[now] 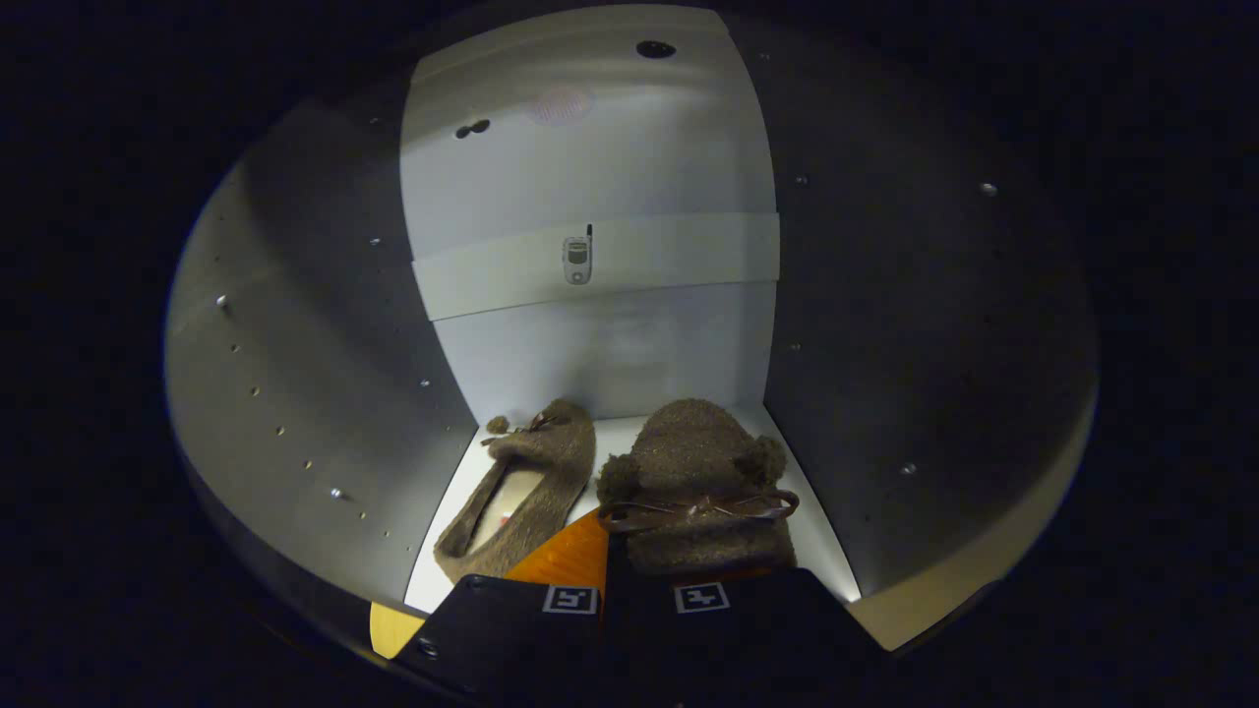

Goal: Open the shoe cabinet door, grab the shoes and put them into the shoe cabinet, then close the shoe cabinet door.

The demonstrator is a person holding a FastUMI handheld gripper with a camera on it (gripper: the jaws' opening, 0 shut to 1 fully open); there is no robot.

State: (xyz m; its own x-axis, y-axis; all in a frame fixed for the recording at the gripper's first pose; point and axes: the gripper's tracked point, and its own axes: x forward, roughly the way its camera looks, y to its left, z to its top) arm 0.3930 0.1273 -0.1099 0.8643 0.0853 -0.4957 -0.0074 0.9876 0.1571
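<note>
I am looking into the white shoe cabinet [590,344] from its opening. A brown fuzzy slipper [531,487] lies on the cabinet floor [816,536], left of my fingers, its opening facing up. A second matching slipper [703,462], with pompoms and a ribbon bow, sits just ahead of my fingers with its toe toward the back wall. My gripper [615,536] is shut on this slipper's near edge, its fingers drawn close together. The slipper's heel is hidden behind the gripper body.
The cabinet's side walls [315,374] close in on both sides, dotted with shelf-pin holes. A pale horizontal band [669,256] crosses the back wall. A strip of floor shows between the two slippers and to the right of the held one.
</note>
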